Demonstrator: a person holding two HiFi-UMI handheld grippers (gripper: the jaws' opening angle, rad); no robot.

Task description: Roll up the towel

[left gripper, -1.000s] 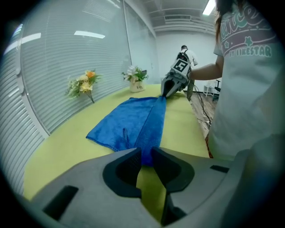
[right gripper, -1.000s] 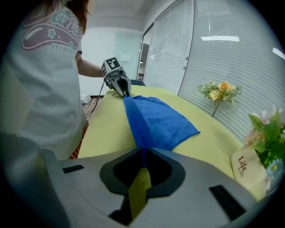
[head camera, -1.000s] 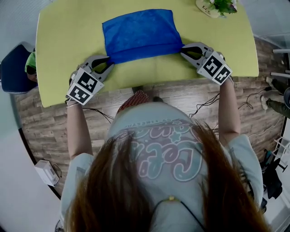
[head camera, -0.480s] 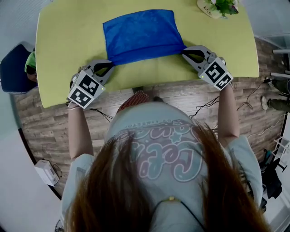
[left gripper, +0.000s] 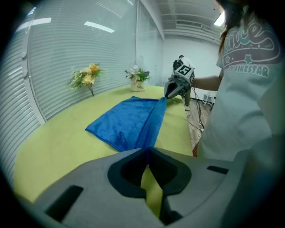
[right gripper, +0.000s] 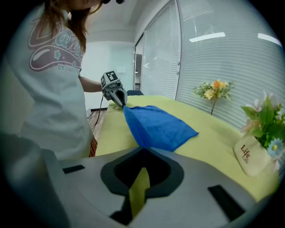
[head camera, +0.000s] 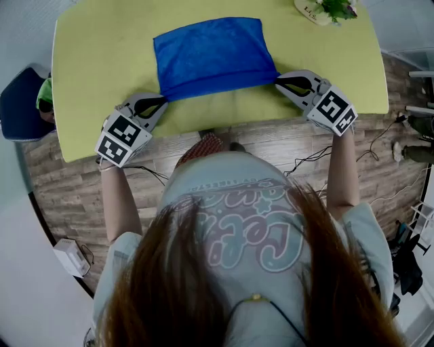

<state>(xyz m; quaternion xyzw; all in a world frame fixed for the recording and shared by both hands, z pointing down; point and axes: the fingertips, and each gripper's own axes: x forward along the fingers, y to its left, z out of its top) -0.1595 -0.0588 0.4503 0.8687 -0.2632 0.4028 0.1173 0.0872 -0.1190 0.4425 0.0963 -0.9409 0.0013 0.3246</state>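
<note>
Left gripper (left gripper: 147, 150): jaws closed, near left corner of the blue terry-cloth towel (head camera: 213, 54) pinched between the tips. Right gripper (right gripper: 143, 150): jaws likewise closed, near right corner clamped.

The near edge is drawn taut between the two grippers and raised a little off the rounded yellow-green table (head camera: 95, 61). The rest of the towel is laid flat toward the table's middle, well apart from the small potted flowers (head camera: 324, 9) at the far edge.

No turn of a roll is seen. Judged stage: both corners secured, rolling not yet begun, the whole length left to be rolled.
</note>
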